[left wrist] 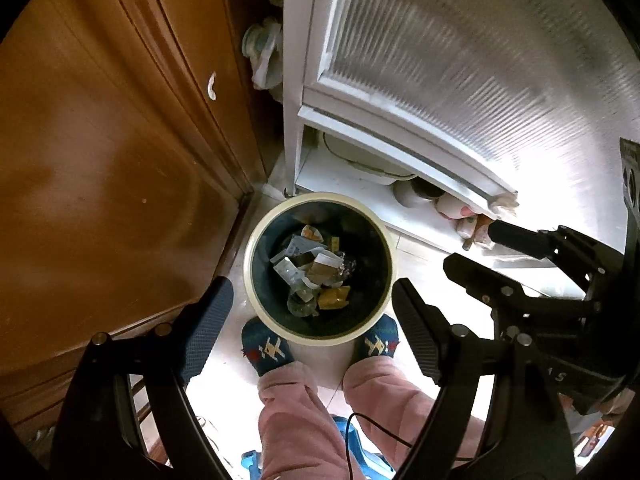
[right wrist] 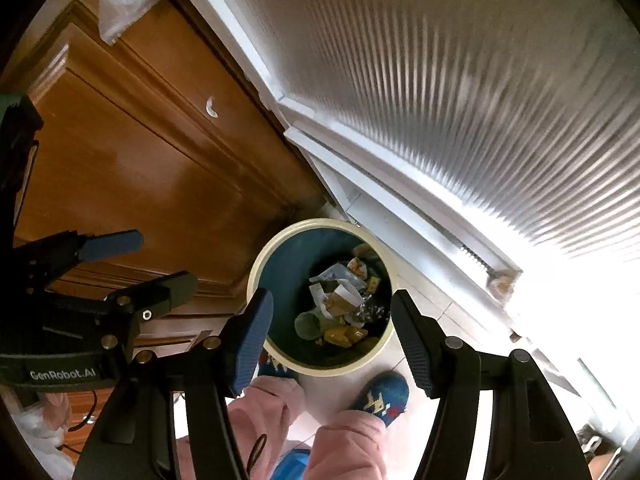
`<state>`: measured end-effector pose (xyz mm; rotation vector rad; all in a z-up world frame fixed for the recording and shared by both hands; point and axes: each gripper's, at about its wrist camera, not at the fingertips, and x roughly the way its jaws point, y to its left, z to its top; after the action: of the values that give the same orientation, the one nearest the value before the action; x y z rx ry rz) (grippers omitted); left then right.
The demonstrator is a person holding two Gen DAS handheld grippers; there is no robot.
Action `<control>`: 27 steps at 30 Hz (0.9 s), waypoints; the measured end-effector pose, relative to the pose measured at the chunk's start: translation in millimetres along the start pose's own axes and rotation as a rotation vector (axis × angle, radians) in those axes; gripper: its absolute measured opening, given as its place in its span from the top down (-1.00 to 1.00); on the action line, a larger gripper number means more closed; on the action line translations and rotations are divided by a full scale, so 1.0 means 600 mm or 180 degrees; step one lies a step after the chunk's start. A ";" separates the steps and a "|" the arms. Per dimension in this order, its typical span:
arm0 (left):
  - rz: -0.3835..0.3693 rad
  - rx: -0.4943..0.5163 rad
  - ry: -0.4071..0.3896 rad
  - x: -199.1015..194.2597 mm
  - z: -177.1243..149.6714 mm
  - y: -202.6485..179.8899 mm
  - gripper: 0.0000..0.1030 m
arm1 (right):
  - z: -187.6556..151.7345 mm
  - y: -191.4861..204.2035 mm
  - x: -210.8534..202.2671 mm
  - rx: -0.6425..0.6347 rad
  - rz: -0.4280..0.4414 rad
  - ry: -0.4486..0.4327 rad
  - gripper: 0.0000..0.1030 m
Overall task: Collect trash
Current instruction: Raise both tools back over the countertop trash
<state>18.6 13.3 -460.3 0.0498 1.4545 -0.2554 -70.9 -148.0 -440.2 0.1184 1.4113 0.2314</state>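
Hovering over bin [left wrist: 256,240] on floor, trash [left wrist: 312,268] inside | left gripper [left wrist: 312,320] spread, empty; directly above opening | right gripper [right wrist: 332,332] spread, empty; beside it, equally near

Bin [left wrist: 385,236]: cream rim, dark teal inside. Trash [left wrist: 316,276] in it: white, grey, yellow-brown scraps. Just below bin: blue socks [left wrist: 267,347] with white-and-red pattern, pink trousers [left wrist: 296,412]. Left of bin: brown wooden cabinet [left wrist: 120,168]. Above bin: white door [left wrist: 460,60], ribbed frosted panel. Tongs: black, blue textured pads [left wrist: 208,328].
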 end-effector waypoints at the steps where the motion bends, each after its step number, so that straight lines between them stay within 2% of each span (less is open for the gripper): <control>1: 0.0001 0.0009 -0.0001 -0.011 0.000 -0.003 -0.54 | 0.001 0.001 -0.008 0.0002 -0.0009 -0.0004 -0.23; 15: 0.0055 0.0045 -0.0045 -0.115 0.003 -0.031 -0.54 | 0.012 0.015 -0.130 0.0045 -0.0026 -0.0081 -0.22; 22: 0.0050 0.0043 -0.0170 -0.216 0.009 -0.048 -0.54 | 0.016 0.036 -0.231 -0.0104 0.0011 -0.0224 -0.22; 27: 0.0065 0.0081 -0.0326 -0.321 0.024 -0.069 -0.54 | 0.022 0.068 -0.342 -0.0430 0.0059 -0.0448 -0.22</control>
<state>6.4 -2.1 -264.0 0.0712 1.3483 -0.2562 -90.3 -154.9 -231.9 0.0357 1.2514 0.3268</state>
